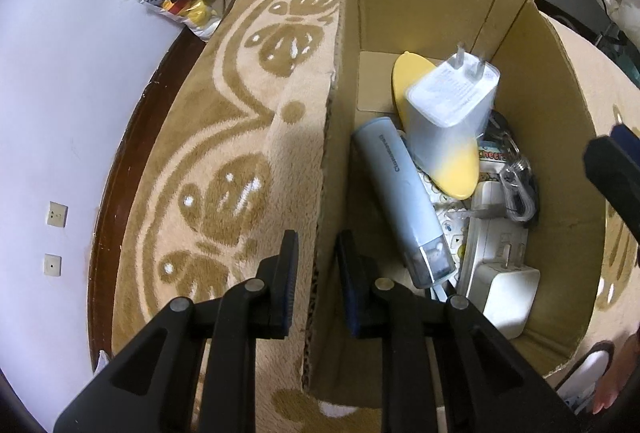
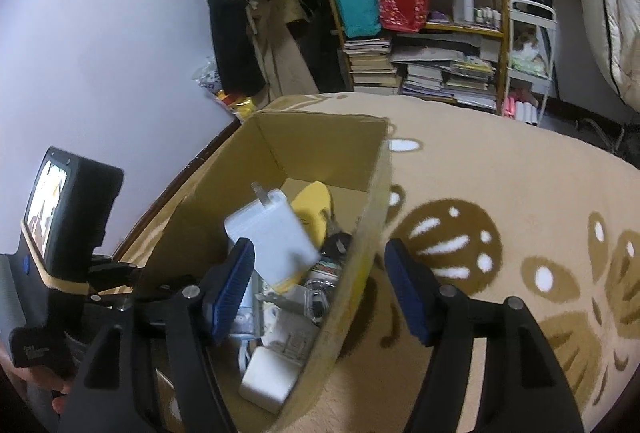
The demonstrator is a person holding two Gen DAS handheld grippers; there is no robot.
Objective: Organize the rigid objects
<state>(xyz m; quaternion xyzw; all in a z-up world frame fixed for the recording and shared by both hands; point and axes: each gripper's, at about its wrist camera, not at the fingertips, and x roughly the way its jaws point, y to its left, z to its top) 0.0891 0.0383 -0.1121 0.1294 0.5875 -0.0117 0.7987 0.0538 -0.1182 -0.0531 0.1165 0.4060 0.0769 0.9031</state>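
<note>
We see an open brown corrugated cardboard box (image 1: 540,105) standing on a plush beige blanket with a tan leaf pattern (image 1: 224,161). Our left tongs (image 1: 317,265) straddle the box's left wall, the black fingers with ribbed blue pads close to either side of the cardboard edge; we cannot tell whether they pinch it. Our right tongs (image 2: 320,293) stand wide apart and hold nothing, one finger inside the box, the other outside over the right wall. A smooth white plastic power adapter with two metal prongs (image 1: 454,105) appears blurred above the pile in the box, touching neither tongs. Beneath it lie a flat yellow oval plastic piece (image 1: 448,169), a pale blue matte cylinder with a clear tip (image 1: 404,201), a second, rounded white charger block (image 1: 508,297) at the near end, and a coiled grey cable (image 1: 518,189). Only the left view shows the cylinder's full length and the printed text on it. Only the right view shows the wooden bookshelf (image 2: 420,45) with stacked books, a teal bag and a red patterned bag, plus the left handheld device's small screen (image 2: 44,205).
</note>
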